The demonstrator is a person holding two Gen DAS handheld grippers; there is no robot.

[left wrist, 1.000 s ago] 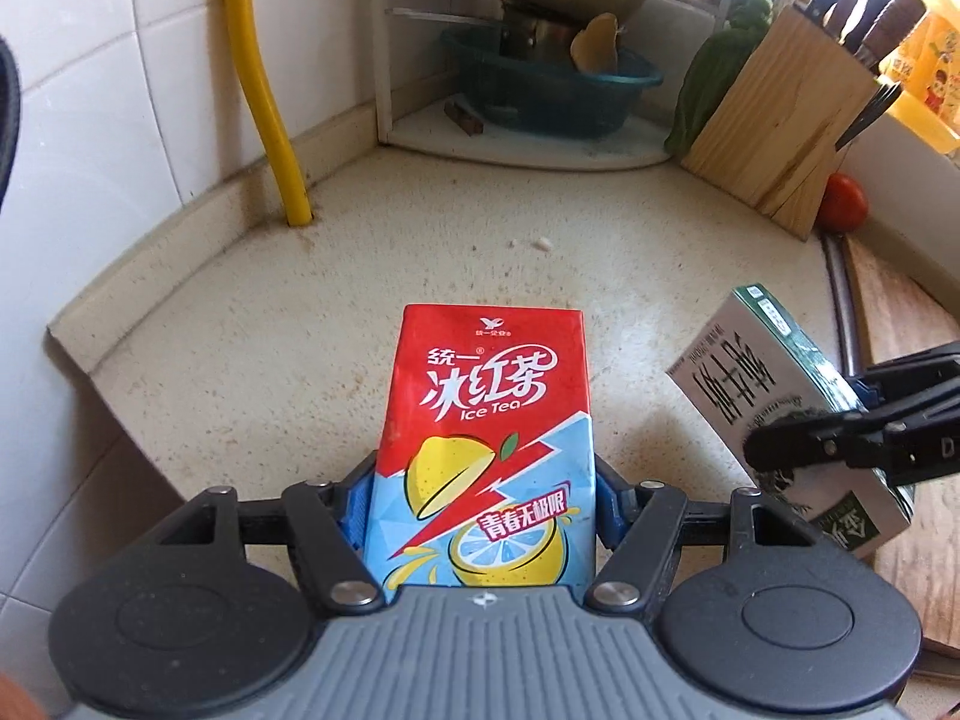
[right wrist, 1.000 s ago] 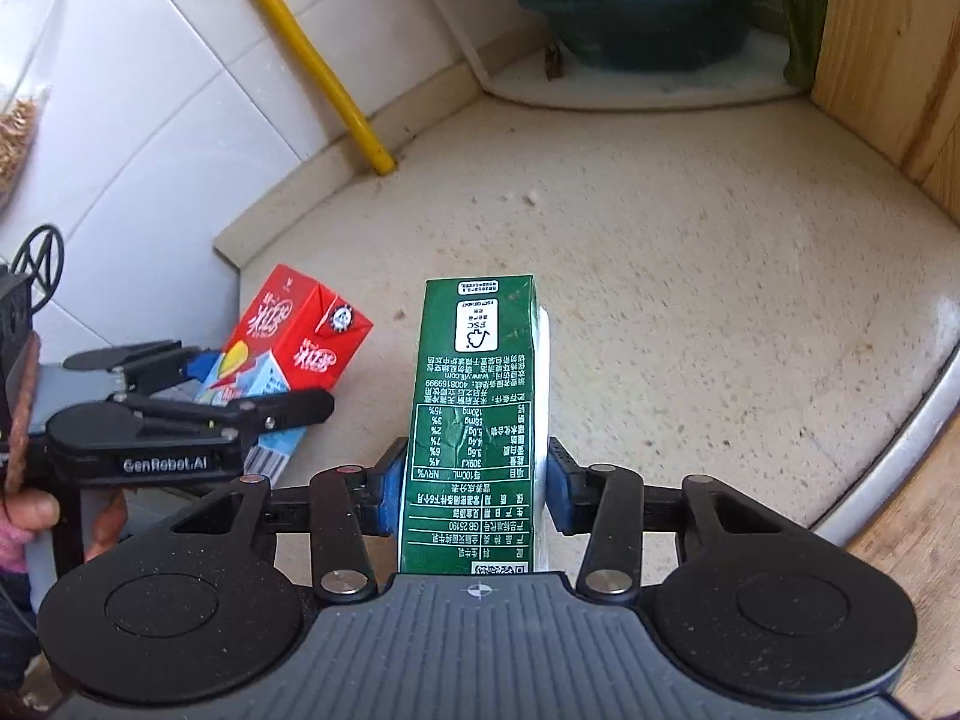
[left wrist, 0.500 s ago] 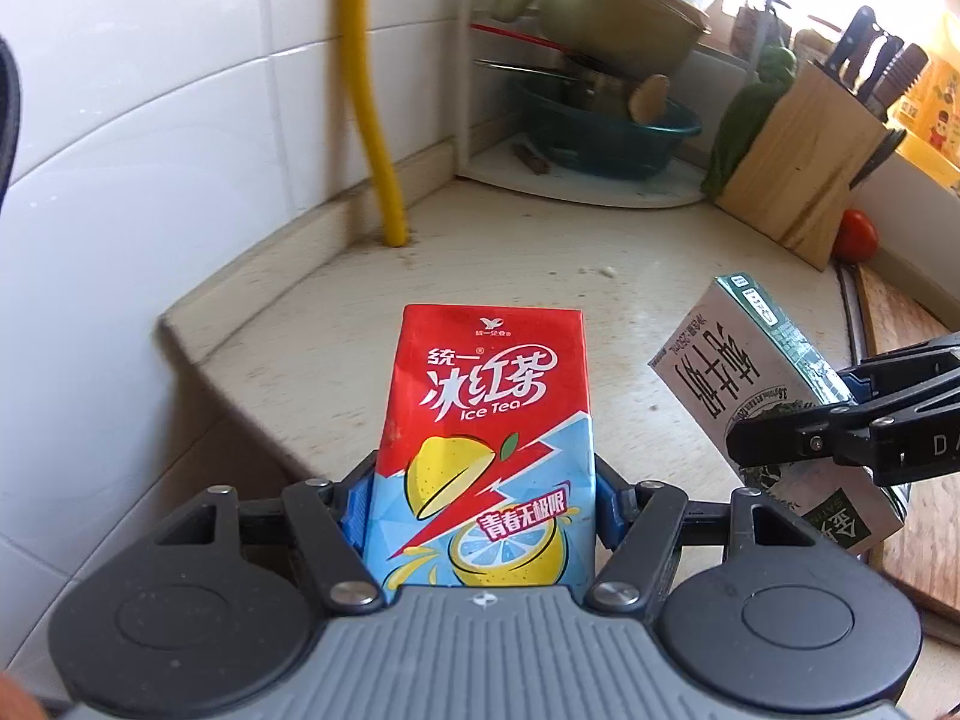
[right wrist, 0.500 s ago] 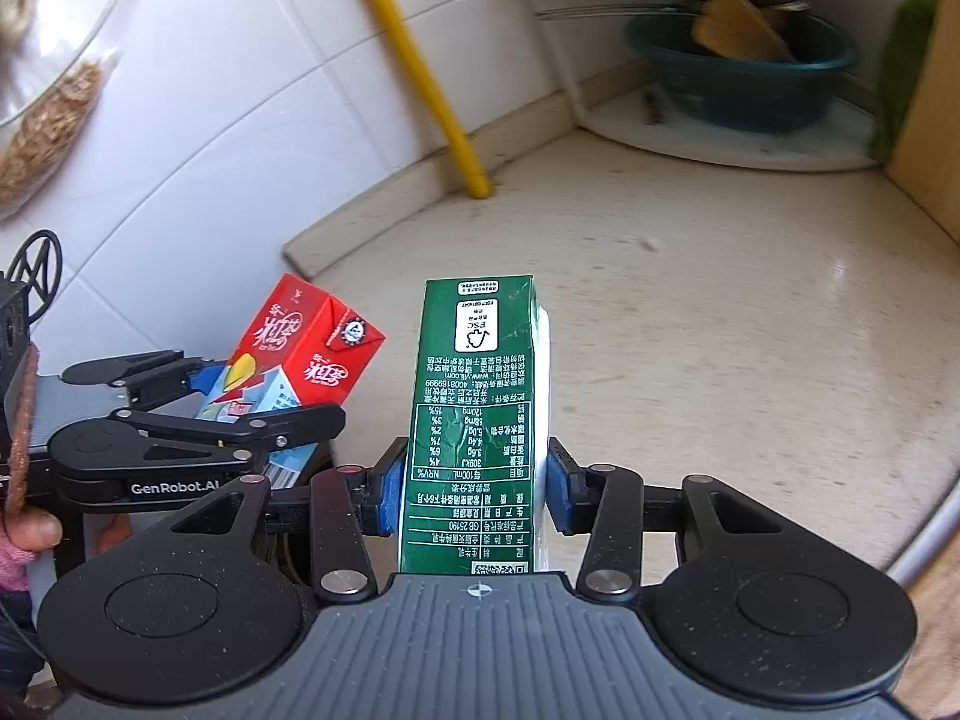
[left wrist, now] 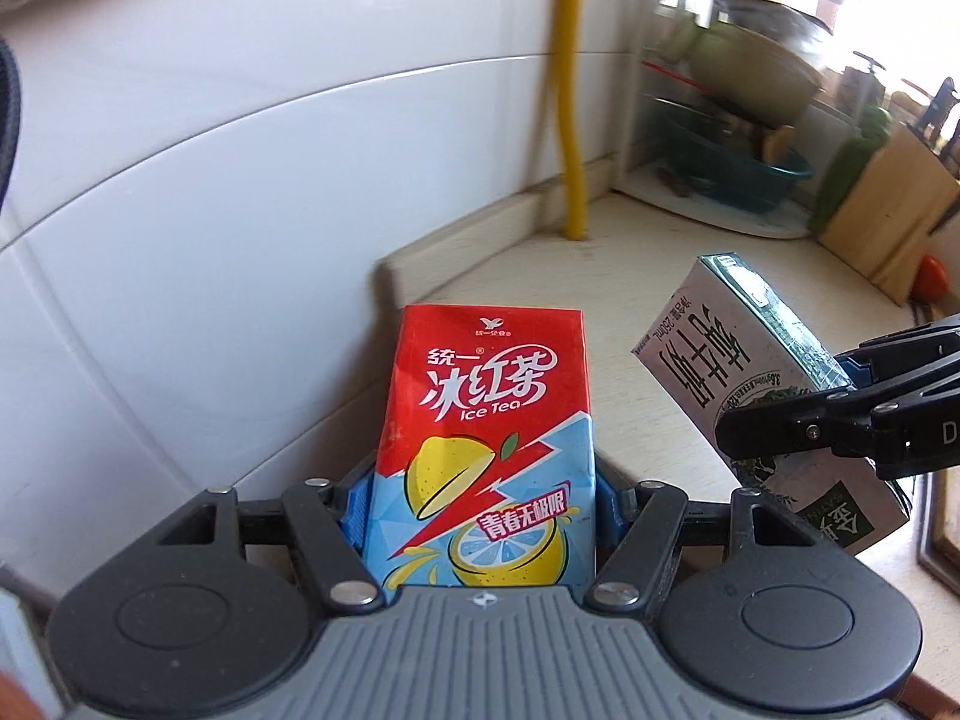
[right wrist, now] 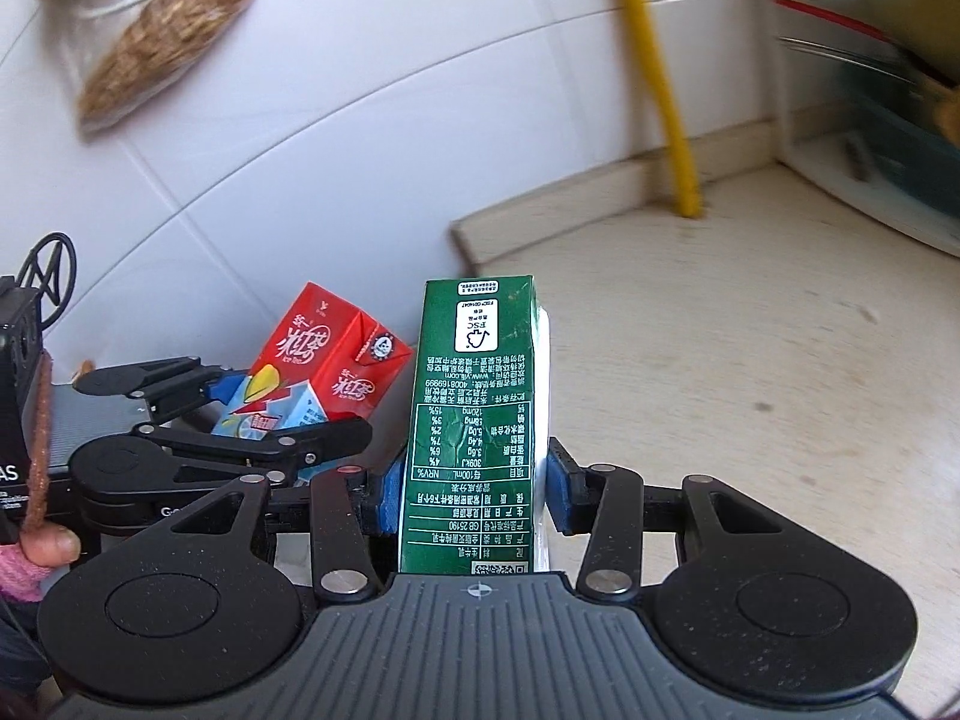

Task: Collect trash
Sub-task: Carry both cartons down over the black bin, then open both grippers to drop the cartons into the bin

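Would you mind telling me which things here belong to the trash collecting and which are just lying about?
Part of the job:
- red ice tea carton, held in the left gripper
- green milk carton, held in the right gripper

Just lying about:
- yellow pipe
- knife block
- teal basin
- tomato
- hanging bag of grain

Red ice tea carton: base hidden behind the left gripper's housing; flanks covered where the fingers press.
Green milk carton: base hidden likewise in the right wrist view; print mostly too small to read.
Basin and pot on the corner rack, far ahead and right of the left fingers: blurred.
Bag on the wall, above-left of the right fingers: blurred, cut by the top edge.
Person's hand: cut by the left edge.
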